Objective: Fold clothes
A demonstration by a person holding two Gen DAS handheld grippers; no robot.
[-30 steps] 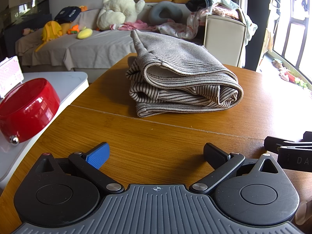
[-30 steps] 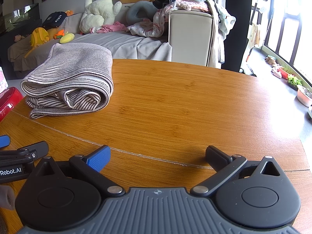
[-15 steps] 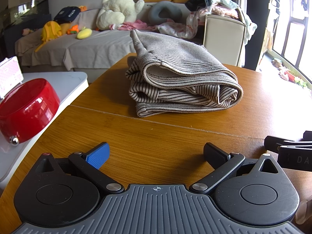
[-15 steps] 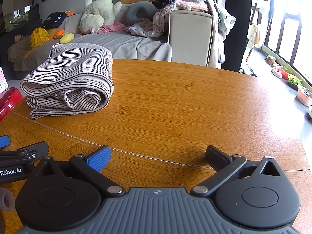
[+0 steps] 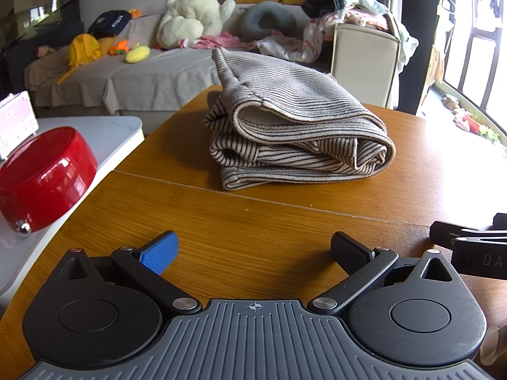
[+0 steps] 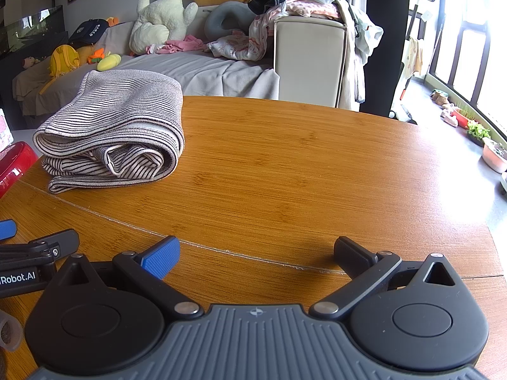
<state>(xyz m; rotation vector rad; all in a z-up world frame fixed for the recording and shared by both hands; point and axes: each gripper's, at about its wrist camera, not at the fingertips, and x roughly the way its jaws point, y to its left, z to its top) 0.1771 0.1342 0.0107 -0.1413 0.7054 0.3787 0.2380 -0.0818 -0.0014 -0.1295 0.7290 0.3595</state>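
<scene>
No visible change; both views match earlier frames.

Bright daylight floods in from the windows [image 6: 472, 63] on the right, blown out to white glare. The table [image 6: 285, 164] gleams there. Focus is sharp; fisheye bends the edges.

You can read only two bits of lettering, and both are cut off. In your right wrist view, white letters "Robot.AI" stand on the black side of the left gripper [image 6: 22, 253] at the left edge; whatever comes before the "R" is out of frame. In your left wrist view, white letters "DA" stand on the black side of the right gripper [image 5: 475, 243] at the right edge, and the rest runs off the picture. The dark cap [image 6: 90, 30] on the sofa [image 6: 202, 69] carries white print, but it is too small for you to read.
</scene>
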